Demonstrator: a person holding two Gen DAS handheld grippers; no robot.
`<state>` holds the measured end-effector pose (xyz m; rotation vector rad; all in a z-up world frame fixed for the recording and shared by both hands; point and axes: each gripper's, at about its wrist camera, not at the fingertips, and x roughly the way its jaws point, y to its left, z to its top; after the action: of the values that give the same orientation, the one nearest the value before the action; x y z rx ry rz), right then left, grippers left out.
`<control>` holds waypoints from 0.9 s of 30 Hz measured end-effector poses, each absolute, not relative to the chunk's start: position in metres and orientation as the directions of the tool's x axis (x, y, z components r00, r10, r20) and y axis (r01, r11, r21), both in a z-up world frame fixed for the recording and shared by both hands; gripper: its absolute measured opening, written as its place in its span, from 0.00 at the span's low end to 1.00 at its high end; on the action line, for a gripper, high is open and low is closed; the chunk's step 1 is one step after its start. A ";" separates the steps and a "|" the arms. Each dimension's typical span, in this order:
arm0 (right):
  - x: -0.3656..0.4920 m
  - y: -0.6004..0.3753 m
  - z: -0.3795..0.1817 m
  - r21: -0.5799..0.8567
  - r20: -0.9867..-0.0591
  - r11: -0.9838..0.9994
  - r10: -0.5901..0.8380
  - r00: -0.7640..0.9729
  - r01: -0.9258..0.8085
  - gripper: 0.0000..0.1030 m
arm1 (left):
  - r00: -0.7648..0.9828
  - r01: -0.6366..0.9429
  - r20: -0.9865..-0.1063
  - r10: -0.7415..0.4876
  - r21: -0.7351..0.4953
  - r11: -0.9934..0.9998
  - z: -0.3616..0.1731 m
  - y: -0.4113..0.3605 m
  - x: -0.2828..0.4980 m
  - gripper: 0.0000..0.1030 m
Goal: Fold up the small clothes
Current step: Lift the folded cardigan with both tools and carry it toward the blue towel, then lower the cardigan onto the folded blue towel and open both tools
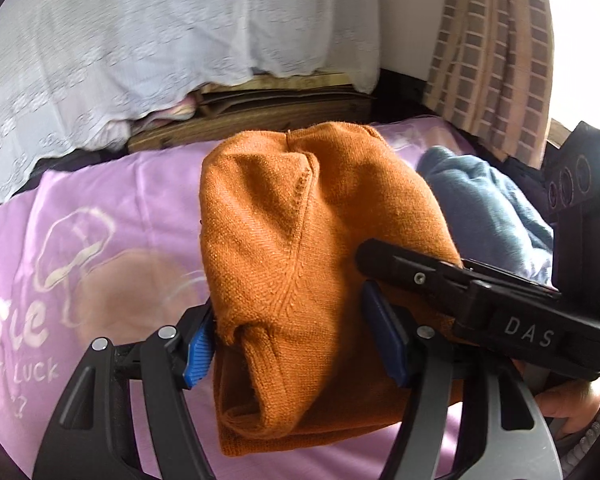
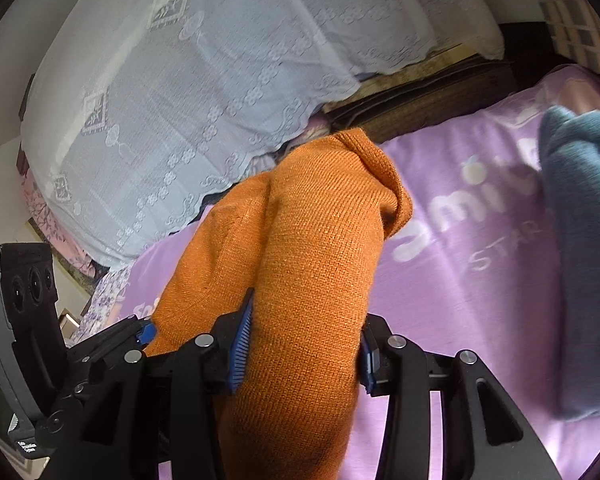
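Now both the left tongs (image 1: 296, 348) and the right tongs (image 2: 301, 354) are clamped on the folded orange sweater (image 1: 300, 248), above the purple bedsheet (image 1: 100, 208). Thick knit may slip out and unfold beside the blue garment (image 2: 583, 264).

From here I can't see the lower end of the orange garment (image 2: 300, 280); it runs off the bottom edge behind my right fingers (image 2: 239, 350). The blue cloth (image 2: 583, 240) is cut at the right edge, and the purple sheet's (image 1: 100, 208) lettering is blurred and partly covered.
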<state>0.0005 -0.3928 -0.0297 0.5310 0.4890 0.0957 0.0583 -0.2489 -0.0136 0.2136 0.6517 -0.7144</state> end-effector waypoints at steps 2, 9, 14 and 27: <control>-0.009 -0.409 -0.025 0.504 -0.412 0.862 0.189 0.892 0.050 0.42 | 0.562 0.685 -0.615 -0.553 -0.029 0.728 -0.009 -0.264 0.054 0.62; -0.045 -0.463 -0.007 0.504 -0.363 0.858 0.104 0.926 0.101 0.42 | 0.548 0.743 -0.586 -0.597 0.014 0.669 0.012 -0.323 0.035 0.62; -0.071 -0.506 0.006 0.471 -0.350 0.869 0.026 0.937 0.152 0.42 | 0.522 0.783 -0.575 -0.630 0.032 0.621 0.024 -0.370 0.018 0.62; -0.121 -0.605 -0.003 0.481 -0.349 0.826 -0.128 0.928 0.295 0.42 | 0.407 0.854 -0.611 -0.679 -0.010 0.521 0.018 -0.481 -0.013 0.64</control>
<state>-0.1211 -0.6055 -0.0029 0.5565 0.3105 -0.2284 -0.0131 -0.4810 0.0176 0.3269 0.6032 -0.9880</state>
